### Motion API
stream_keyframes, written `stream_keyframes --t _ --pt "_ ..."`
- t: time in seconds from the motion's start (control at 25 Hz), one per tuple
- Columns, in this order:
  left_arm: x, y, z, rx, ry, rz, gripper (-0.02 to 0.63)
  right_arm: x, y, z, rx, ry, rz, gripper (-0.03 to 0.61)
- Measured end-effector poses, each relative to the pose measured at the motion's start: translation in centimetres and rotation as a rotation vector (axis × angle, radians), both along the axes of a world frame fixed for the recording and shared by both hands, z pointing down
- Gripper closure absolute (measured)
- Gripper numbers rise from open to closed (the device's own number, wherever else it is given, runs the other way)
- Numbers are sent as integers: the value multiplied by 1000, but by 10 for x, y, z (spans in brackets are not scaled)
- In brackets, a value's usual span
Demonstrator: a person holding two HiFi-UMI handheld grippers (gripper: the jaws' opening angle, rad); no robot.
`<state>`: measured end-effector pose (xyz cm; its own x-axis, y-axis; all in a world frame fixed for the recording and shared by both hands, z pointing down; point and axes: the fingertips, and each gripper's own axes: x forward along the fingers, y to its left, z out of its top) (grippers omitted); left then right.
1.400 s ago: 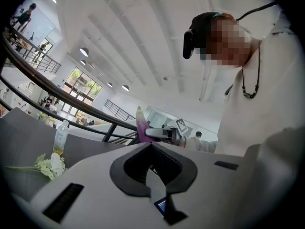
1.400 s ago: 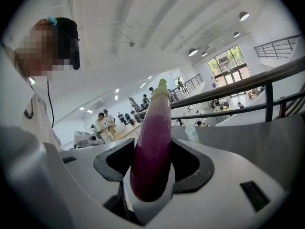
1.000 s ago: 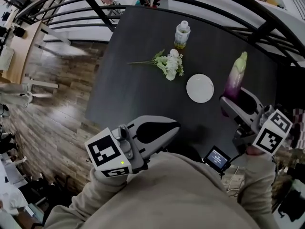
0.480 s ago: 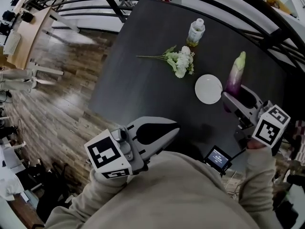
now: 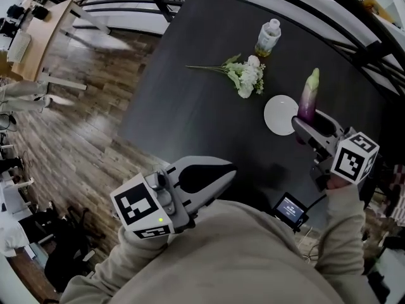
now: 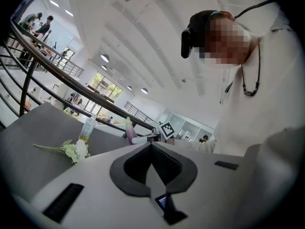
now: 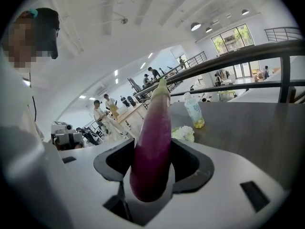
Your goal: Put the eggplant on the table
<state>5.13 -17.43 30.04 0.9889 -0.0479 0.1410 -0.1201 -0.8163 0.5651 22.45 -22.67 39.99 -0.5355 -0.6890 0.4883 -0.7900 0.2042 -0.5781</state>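
Observation:
A long purple eggplant point(image 7: 155, 142) with a pale green stem end stands clamped between the jaws of my right gripper point(image 7: 152, 168). In the head view the eggplant point(image 5: 308, 100) sticks out ahead of the right gripper point(image 5: 308, 126) over the dark table point(image 5: 202, 106), close beside a white plate point(image 5: 280, 114). My left gripper point(image 5: 218, 170) hangs near the table's front edge with its jaws together and nothing in them. In the left gripper view those jaws point(image 6: 152, 149) meet at the tip.
A bunch of white flowers point(image 5: 243, 76) lies mid-table, and a clear bottle point(image 5: 267, 38) stands behind it. A dark railing curves round the table's far side. Wooden floor shows at the left. A small lit screen point(image 5: 290, 209) sits by my body.
My right gripper has sunk with the eggplant, which now points along the plate's right side. The left gripper has barely shifted.

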Motion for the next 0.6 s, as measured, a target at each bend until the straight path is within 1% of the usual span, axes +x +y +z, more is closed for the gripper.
stream_keyframes --t 0.12,0.32,0.6 --pt "-4 4 3 -6 -8 -13 609 -1 2 13 -26 -1 -6 333" --pt "-13 6 7 -16 -20 -42 609 -3 0 31 -60 -39 -5 333" --pt "-25 8 13 -32 -34 -79 609 -1 -3 57 -111 -22 -16 333"
